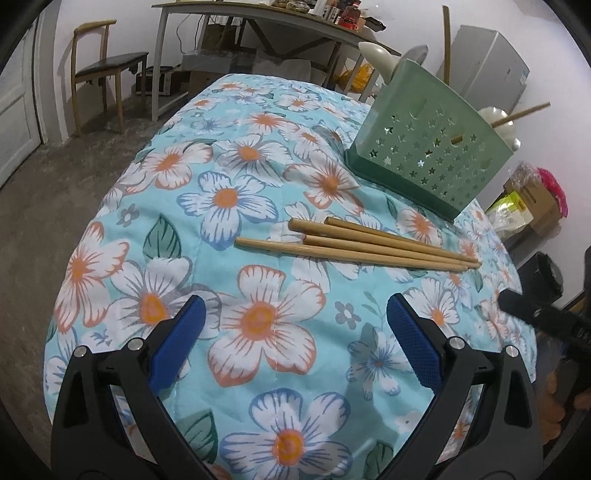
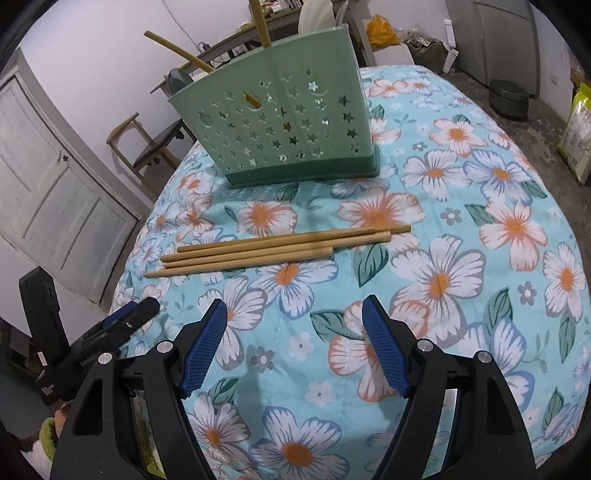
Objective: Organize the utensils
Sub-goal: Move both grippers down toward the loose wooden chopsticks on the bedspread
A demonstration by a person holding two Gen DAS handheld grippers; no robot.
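Several wooden chopsticks (image 1: 354,245) (image 2: 280,247) lie side by side on the floral tablecloth (image 1: 258,317) (image 2: 443,266). Behind them stands a green utensil holder (image 1: 428,147) (image 2: 284,125) with star cut-outs; it holds pale spoons (image 1: 376,55) and a couple of chopsticks (image 2: 177,50). My left gripper (image 1: 295,314) hovers open over the cloth, short of the chopsticks, nothing between its blue pads. My right gripper (image 2: 295,314) is also open and empty, just in front of the chopsticks. The left gripper's tip (image 2: 125,317) shows at the left of the right wrist view.
The table's edge curves away on all sides. A wooden chair (image 1: 99,70) (image 2: 155,144), a desk (image 1: 258,26), a white door (image 2: 55,192), a grey cabinet (image 1: 487,62) and boxes (image 1: 524,199) stand around the table on the floor.
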